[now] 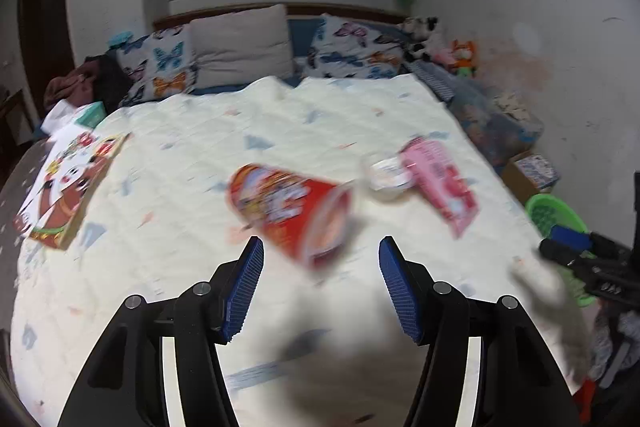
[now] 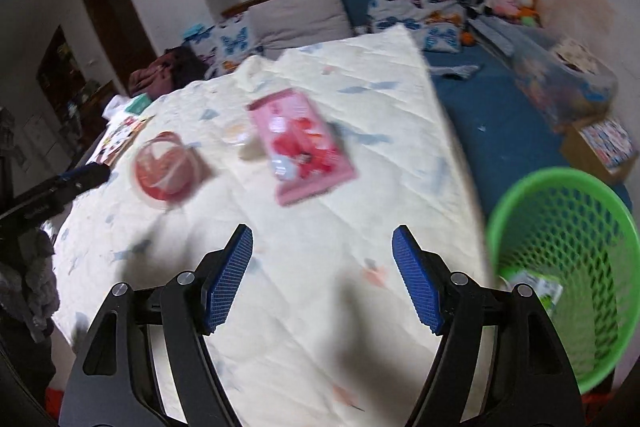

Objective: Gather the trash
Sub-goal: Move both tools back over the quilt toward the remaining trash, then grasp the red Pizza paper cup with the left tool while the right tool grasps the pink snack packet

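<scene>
Seen across the cream quilted bedspread (image 1: 280, 115), from left to right: a flat picture box with cartoon print (image 1: 68, 187) near the left edge, probably no trash; then a red printed paper noodle cup (image 1: 292, 211) tipped on its side, mouth toward the camera; then a small white plastic tub (image 1: 388, 175) touching a flat pink snack packet (image 1: 440, 183). Farthest right, beside the bed, stood a green plastic mesh wastebasket (image 2: 560, 267).

Left gripper (image 1: 320, 283): blue pads spread, nothing between them, hanging just short of the red cup. Right gripper (image 2: 322, 275): blue pads spread wider, likewise empty, hovering over bare quilt between the pink packet and the basket. Both views smeared by blur (small detail not to be trusted).

Judged partly done: 1 crumpled white-and-green wrapper (image 2: 536, 287) already lay in the bottom of the basket. Left to collect, as far as visible: 3 pieces, namely the cup, the tub and the packet, all untouched on the quilt. Likely next for the left side: the red cup, being nearest. Likely for the right: the pink packet, lying flat and so perhaps awkward to pinch off soft bedding.
</scene>
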`<state>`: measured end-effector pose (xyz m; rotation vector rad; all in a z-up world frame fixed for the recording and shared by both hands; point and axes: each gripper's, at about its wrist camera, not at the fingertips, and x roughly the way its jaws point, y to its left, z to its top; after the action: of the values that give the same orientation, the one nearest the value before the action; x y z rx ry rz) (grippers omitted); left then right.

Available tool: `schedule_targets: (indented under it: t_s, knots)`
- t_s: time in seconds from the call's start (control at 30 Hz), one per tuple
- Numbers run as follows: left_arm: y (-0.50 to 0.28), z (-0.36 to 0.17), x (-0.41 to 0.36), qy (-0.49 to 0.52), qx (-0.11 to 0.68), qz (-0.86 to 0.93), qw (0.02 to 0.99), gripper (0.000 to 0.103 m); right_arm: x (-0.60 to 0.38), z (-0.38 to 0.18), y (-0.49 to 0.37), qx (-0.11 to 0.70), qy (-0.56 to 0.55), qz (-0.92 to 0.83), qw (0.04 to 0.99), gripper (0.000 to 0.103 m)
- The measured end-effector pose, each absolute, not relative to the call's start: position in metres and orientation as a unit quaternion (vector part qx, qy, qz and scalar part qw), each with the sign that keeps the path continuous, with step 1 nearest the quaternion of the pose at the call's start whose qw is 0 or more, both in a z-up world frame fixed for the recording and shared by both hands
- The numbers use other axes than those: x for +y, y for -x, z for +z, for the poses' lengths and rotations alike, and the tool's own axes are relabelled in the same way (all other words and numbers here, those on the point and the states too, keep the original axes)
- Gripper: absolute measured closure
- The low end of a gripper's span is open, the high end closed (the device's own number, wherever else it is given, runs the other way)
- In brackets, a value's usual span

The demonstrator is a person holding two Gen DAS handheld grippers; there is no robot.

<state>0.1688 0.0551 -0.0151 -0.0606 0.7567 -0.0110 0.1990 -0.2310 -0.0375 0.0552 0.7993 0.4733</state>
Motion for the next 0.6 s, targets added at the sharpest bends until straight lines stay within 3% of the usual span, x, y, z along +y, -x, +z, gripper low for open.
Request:
schedule_targets:
  t_s: [0.17, 0.43, 0.6]
  knots:
    - [-0.167, -0.023, 0.091, 0.073, 0.39, -0.014, 0.918, 0.045, -0.2, -0.036, -0.199, 0.382, -0.021, 0.25, 0.889, 0.031]
    - [-0.205, -0.035, 0.141, 0.233, 0.427, -0.019, 0.873, 0.044, -0.181, -0.04, -0.196, 0.386, 0.0, 0.25, 0.888, 0.031]
    - [-0.235, -0.043, 0.137, 0.301, 0.445, -0.02, 0.843, 0.036, -0.185, -0.044, -0.201, 0.39, -0.003, 0.247, 0.887, 0.031]
